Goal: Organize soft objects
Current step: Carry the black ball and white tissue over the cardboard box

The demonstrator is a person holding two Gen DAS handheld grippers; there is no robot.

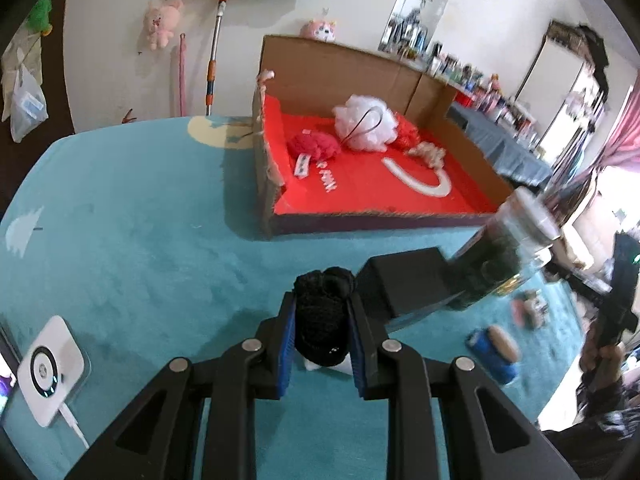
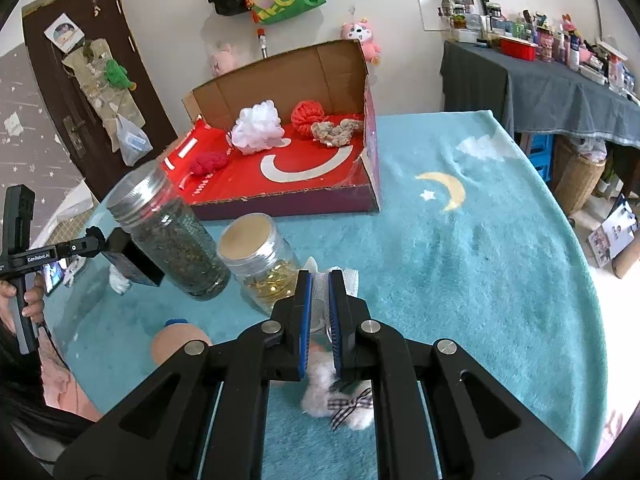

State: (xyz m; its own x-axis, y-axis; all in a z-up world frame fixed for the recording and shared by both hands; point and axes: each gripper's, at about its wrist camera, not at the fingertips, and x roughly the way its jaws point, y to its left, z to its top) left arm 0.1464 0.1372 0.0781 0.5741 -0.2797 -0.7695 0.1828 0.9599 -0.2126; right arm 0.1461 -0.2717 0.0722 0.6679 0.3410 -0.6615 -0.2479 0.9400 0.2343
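Black knitted fabric [image 1: 322, 316], bunched into a soft lump, sits pinched between the blue pads of the left gripper [image 1: 321, 312] above the teal blanket [image 1: 140, 248]; a scrap of white shows beneath it, too little to name. Only the right wrist view shows the right gripper [image 2: 319, 300], its pads pressed together on a thin whitish mesh piece [image 2: 320, 292] whose full shape is covered by the fingers, with a fluffy white item bearing a checked bow [image 2: 340, 404] lying just under the jaws. That view also shows two jars sharply, one with dark contents [image 2: 176, 232] and one with yellow contents [image 2: 260, 268], whereas the left view gives only a blurred dark jar [image 1: 504, 256] at its right side. Both views show the open cardboard box [image 1: 360, 68] with a red floor on the blanket's far part, holding a white pouf [image 1: 366, 122], a dark red knitted piece [image 1: 314, 146], a red piece partly hidden behind the pouf, and a beige knitted piece [image 2: 334, 132]. A white device with a cable [image 1: 50, 364] appears only in the left view
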